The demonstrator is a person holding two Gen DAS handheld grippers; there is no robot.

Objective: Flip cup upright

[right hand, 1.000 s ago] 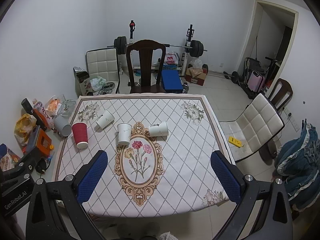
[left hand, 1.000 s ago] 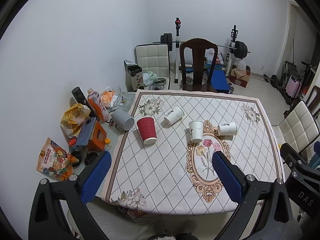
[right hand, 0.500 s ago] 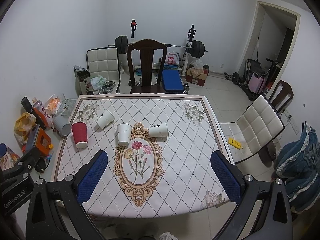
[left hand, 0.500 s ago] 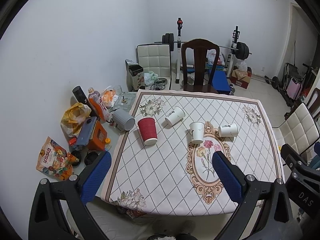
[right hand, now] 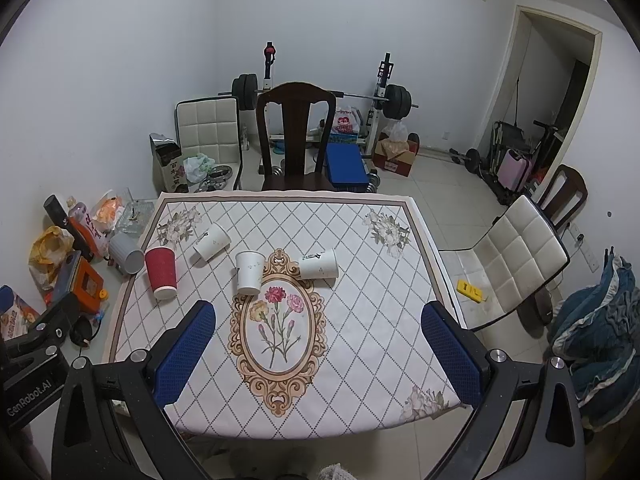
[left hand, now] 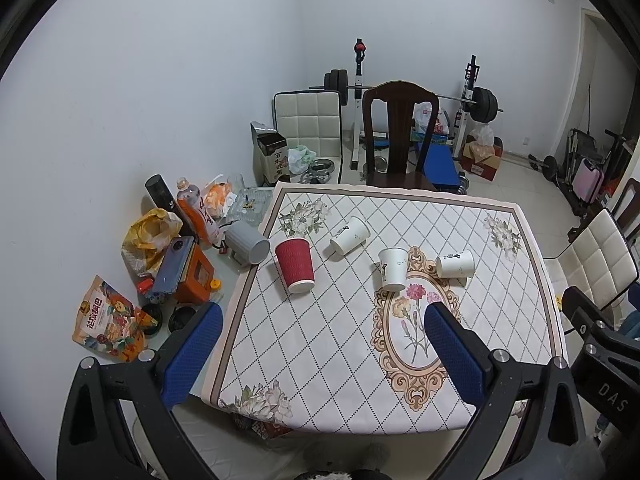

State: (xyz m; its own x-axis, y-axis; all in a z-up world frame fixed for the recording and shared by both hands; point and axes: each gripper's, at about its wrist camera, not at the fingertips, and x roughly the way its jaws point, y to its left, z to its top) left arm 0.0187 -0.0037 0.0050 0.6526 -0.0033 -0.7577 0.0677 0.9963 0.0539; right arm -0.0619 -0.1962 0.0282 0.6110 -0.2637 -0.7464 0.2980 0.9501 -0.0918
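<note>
Several paper cups lie tipped on the patterned tablecloth (left hand: 320,344). A red ribbed cup (left hand: 295,265) (right hand: 161,273) is at the left. Three white cups lie to its right: one far (left hand: 349,235) (right hand: 211,241), one in the middle (left hand: 393,269) (right hand: 249,272), one right (left hand: 455,264) (right hand: 319,264). My left gripper (left hand: 320,354) is open and empty, high above the table's near left edge. My right gripper (right hand: 318,350) is open and empty, high above the floral oval (right hand: 278,332). Both are well short of the cups.
A grey mug (left hand: 247,242) lies just off the table's left edge among bottles, bags and boxes on the floor. A dark wooden chair (right hand: 296,136) stands at the far side, with a barbell rack behind it. A white padded chair (right hand: 508,264) stands to the right.
Both views have drifted slightly; the cups sit a little lower in the left wrist view. The cups have not moved and both grippers stay open.
</note>
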